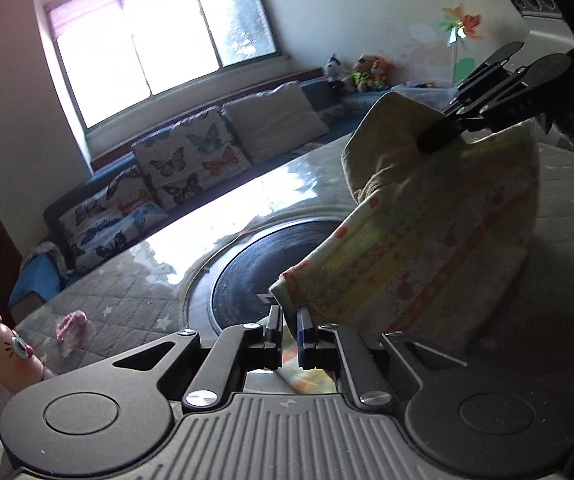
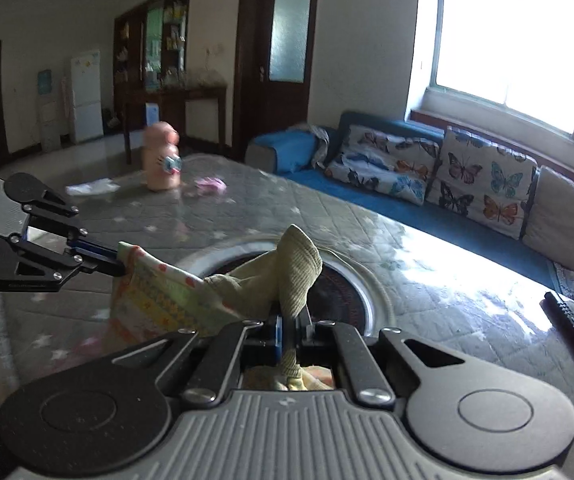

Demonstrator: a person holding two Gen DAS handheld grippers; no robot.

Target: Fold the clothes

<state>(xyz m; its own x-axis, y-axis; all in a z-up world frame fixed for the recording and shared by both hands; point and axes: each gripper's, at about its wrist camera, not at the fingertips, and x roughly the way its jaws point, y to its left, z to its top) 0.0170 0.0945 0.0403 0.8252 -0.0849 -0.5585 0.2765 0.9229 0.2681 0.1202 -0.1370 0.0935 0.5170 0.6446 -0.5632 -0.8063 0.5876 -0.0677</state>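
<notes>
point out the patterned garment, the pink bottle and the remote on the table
patterned garment (image 1: 419, 240), left wrist view, on its striped printed panel
pink bottle (image 2: 161, 158), right wrist view, on the middle of its body
remote (image 2: 569, 326), right wrist view, on the middle of its dark top face

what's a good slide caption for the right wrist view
Both grippers' fingers pinch a small patterned garment lifted above the glass-topped table.

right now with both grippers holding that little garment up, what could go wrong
The left gripper pinches only a thin corner of the garment, so it might slip free. The right gripper grips the bunched green cuff, which could fold crooked. The hanging cloth could drag over the dark round inset in the table.
</notes>
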